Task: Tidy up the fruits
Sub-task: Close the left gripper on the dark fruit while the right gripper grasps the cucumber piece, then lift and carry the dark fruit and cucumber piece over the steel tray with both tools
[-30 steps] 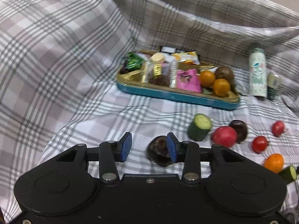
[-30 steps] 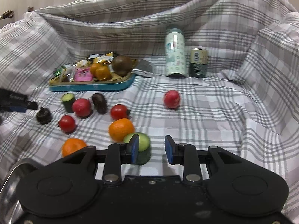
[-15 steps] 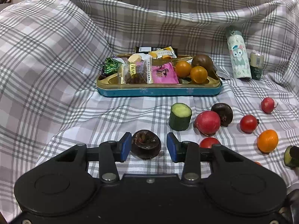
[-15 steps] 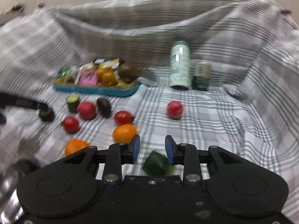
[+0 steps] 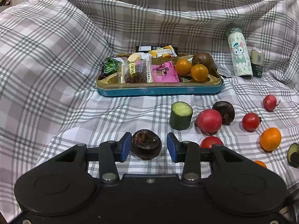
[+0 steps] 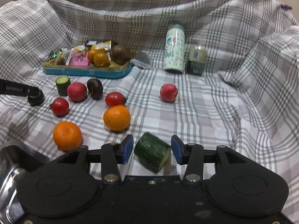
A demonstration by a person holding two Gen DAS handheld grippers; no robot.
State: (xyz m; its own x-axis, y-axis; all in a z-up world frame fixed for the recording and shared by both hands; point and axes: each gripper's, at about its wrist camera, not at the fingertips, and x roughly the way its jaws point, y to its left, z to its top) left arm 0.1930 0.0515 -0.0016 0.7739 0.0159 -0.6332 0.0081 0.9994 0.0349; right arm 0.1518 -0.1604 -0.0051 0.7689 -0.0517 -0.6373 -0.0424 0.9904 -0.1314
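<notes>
Dark, wrinkled, perhaps bruised fruit (image 5: 146, 144) on cloth (image 5: 56, 93)

Matt checked cloth (image 5: 56, 71), glossy metal tin (image 5: 160, 90), shiny steel bowl (image 6: 11, 169), matt black plastic claw (image 6: 152, 152)

A home setting, it seems: a soft surface is lying under a rumpled grey plaid sheet (image 6: 205, 102), which is bunching up like bedding at the back. A teal snack tin (image 5: 160, 90) and a cartoon-cat bottle (image 5: 239, 56) are sitting among scattered fruit.
</notes>
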